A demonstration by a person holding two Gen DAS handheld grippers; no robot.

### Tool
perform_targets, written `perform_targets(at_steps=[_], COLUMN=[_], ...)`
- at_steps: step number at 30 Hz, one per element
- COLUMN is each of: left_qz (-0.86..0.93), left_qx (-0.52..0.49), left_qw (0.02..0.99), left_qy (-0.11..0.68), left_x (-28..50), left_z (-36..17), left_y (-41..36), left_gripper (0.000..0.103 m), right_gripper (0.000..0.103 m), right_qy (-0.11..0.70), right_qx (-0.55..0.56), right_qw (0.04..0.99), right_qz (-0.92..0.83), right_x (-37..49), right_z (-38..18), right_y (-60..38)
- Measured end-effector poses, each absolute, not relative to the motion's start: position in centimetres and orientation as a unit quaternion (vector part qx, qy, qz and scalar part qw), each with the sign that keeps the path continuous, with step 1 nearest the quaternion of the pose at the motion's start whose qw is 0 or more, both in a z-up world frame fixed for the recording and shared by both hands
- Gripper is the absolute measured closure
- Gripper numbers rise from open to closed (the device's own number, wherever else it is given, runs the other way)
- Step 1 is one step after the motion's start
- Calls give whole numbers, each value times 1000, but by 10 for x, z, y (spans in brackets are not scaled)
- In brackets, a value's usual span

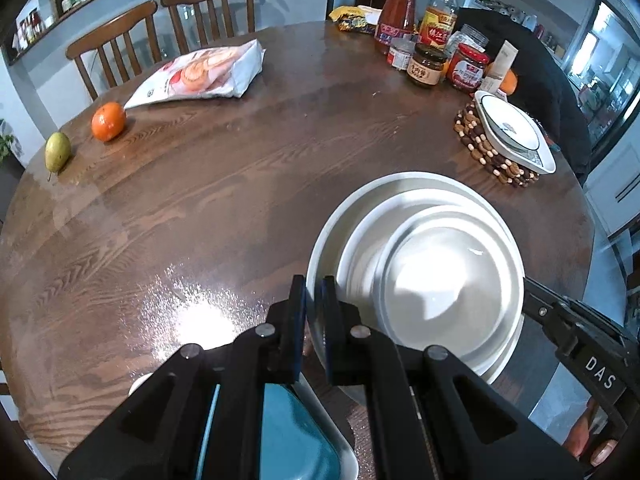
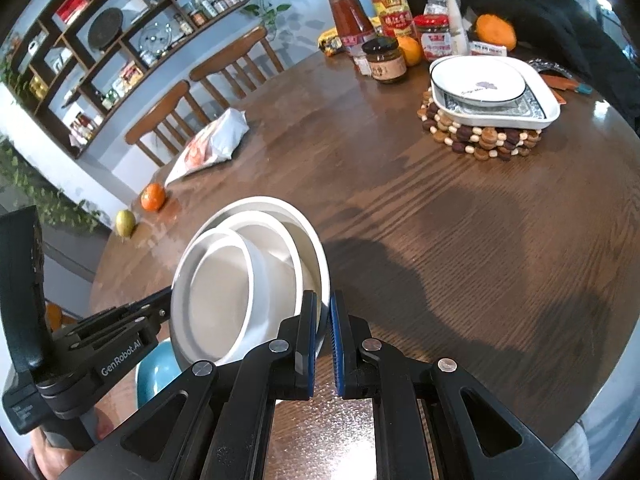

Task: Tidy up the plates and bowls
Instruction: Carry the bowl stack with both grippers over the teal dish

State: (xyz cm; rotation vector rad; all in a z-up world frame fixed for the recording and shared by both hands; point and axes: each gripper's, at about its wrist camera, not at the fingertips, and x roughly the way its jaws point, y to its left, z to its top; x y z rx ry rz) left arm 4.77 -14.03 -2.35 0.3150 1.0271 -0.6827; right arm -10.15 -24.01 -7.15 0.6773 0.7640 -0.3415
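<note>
A nested stack of three white bowls (image 1: 424, 272) is held above the wooden table between both grippers. My left gripper (image 1: 314, 292) is shut on the left rim of the outer bowl. My right gripper (image 2: 323, 312) is shut on the opposite rim of the same stack (image 2: 244, 280). A teal dish with a white rim (image 1: 296, 432) lies below the left gripper, also in the right wrist view (image 2: 156, 372). A round black-rimmed plate (image 2: 478, 82) sits in a square patterned dish (image 2: 540, 114) on a beaded trivet (image 2: 480, 140) at the far right, also in the left wrist view (image 1: 510, 128).
Jars and sauce bottles (image 1: 432, 40) crowd the far edge of the table. A snack bag (image 1: 200, 76), an orange (image 1: 108, 121) and a pear (image 1: 57, 151) lie at the far left. Two wooden chairs (image 1: 160, 32) stand behind. Dark cloth (image 2: 540, 12) lies at the far right.
</note>
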Motion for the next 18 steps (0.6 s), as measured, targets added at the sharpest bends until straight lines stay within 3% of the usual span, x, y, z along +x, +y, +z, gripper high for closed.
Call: perform_targets(at_steps=[18], left_qz=[-303], left_qx=[136], left_qw=[813], left_qy=[478], left_x=[43], left_z=[-22], left_y=[-136], left_gripper=[101], right_gripper=[92], right_qy=[386], right_qx=[301], right_qw=[861], right_qz=[-138], right_x=[-96], right_z=[-69], right_y=[-240])
